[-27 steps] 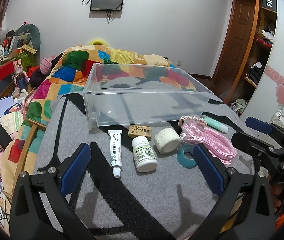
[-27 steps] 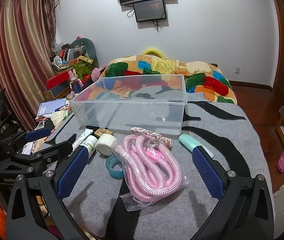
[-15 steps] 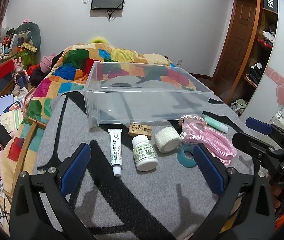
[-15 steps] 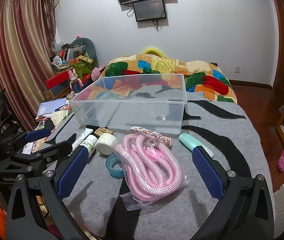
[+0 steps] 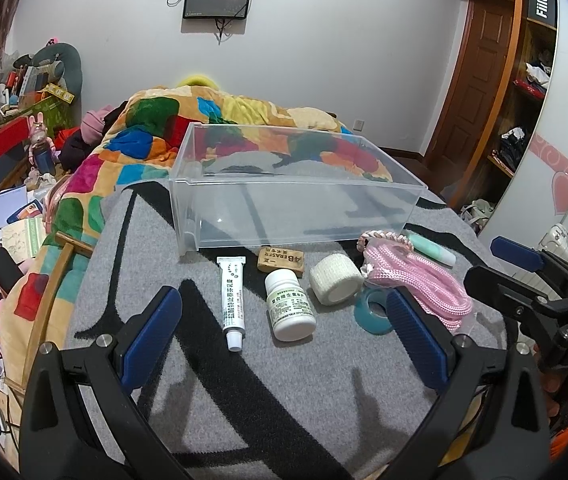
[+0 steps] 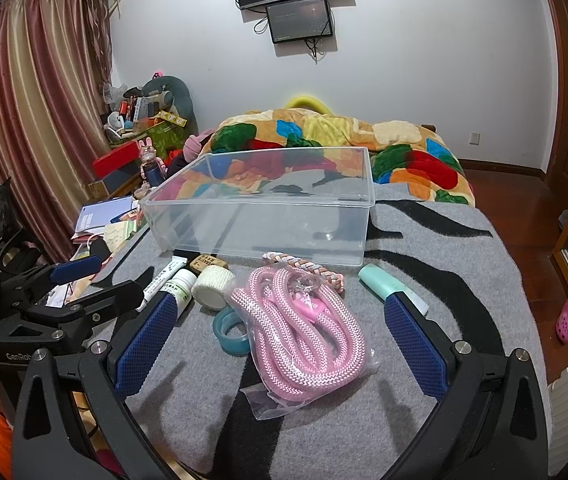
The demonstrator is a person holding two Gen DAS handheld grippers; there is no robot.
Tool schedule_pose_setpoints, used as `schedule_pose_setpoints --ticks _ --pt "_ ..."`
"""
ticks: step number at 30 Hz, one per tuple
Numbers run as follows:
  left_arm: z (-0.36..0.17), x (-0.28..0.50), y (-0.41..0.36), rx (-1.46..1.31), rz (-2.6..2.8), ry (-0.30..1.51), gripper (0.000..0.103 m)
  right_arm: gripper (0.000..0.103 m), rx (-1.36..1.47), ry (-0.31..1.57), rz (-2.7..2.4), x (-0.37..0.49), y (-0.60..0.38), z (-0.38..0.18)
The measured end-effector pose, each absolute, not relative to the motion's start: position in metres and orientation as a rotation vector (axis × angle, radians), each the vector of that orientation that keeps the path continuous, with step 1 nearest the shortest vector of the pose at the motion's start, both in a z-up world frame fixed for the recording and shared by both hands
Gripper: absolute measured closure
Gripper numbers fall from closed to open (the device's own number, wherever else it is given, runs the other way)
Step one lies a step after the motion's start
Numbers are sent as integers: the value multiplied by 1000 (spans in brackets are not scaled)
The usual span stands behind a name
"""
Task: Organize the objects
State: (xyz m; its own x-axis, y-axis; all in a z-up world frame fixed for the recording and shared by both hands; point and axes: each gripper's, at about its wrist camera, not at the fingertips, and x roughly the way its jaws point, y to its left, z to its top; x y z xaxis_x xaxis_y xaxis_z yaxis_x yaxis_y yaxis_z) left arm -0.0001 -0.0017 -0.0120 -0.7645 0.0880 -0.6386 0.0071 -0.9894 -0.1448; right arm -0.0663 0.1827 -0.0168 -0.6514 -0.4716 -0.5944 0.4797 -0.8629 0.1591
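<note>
Left wrist view looks down a bed spread with a grey blanket (image 5: 284,400), and the landmark is the clear plastic bin (image 5: 296,216), empty as far as I can see and sitting open-topped toward the far end.

Everything to be sorted lies in a row just in front of the bin. Largest is the pink rope (image 6: 300,328), coiled in a loose clear bag; I'd judge it soft and floppy, the bag slippery, so best pinched across the bunched coils. Before the bin's middle lies a white pill bottle (image 5: 290,306) on its side: rigid, light, likely to roll, best taken across its body. Just beside it sits a white bandage roll (image 5: 335,279), squashy and easy. A white ointment tube (image 5: 233,300) lies before the bin's left corner, soft-walled; grip mid-length. Beside the rope lies a teal tape ring (image 5: 374,312), flat and harder to lift. Closest to the bin sits a small brown eraser (image 5: 281,259).

Both the left tongs (image 5: 284,344) and right tongs (image 6: 280,348) hover spread wide, holding nothing.
</note>
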Motion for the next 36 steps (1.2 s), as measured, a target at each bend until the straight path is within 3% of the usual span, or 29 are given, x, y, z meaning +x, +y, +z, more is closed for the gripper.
schedule_pose_setpoints --ticks 36 --pt "-11 -1 2 -1065 2890 -226 0 0 881 11 -2442 -63 177 -19"
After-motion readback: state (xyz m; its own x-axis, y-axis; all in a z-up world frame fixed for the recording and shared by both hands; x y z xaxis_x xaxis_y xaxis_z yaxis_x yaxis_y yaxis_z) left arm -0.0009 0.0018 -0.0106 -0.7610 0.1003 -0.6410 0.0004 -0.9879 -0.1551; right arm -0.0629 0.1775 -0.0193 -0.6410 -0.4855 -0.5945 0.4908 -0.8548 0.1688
